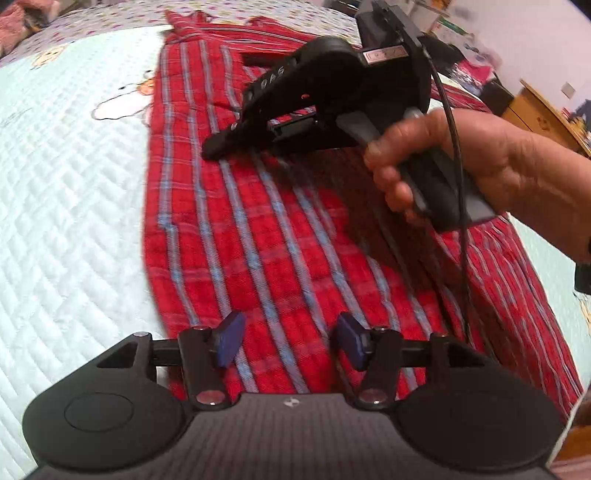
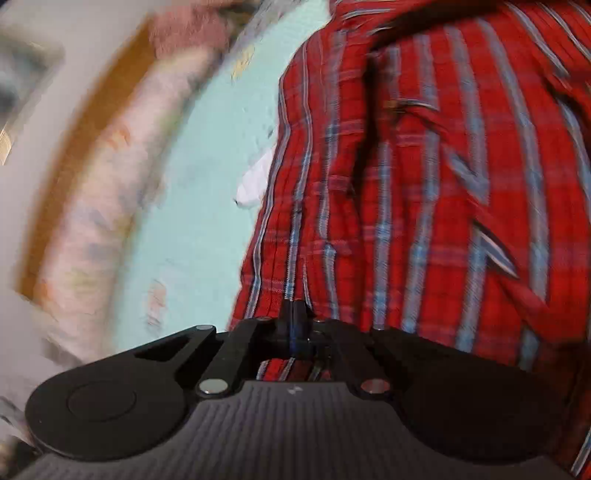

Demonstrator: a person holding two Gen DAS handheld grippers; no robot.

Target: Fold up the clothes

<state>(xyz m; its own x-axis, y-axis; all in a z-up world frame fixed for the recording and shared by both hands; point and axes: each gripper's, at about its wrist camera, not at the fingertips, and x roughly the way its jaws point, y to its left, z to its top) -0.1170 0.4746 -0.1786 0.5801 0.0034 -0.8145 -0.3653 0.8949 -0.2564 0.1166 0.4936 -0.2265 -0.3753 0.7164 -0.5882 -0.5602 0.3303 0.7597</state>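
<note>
A red plaid shirt [image 1: 280, 236] with blue stripes lies spread flat on the bed. My left gripper [image 1: 291, 343] hovers over its near part, open, with the blue pads [image 1: 231, 341] well apart and nothing pinched between them. A hand [image 1: 461, 158] holds my right gripper [image 1: 212, 149] with its tip low on the shirt's middle, left of the hand. In the blurred right wrist view the right gripper [image 2: 295, 325] is shut, fingers together at the left edge of the shirt [image 2: 424, 192]. Whether cloth is pinched there is unclear.
The bed has a white and mint quilt [image 1: 74, 206] with cartoon prints. A black cable [image 1: 460, 192] hangs from the right gripper across the shirt. Wooden furniture [image 1: 535, 107] stands at the back right. A pink cloth [image 1: 14, 26] lies at the far left corner.
</note>
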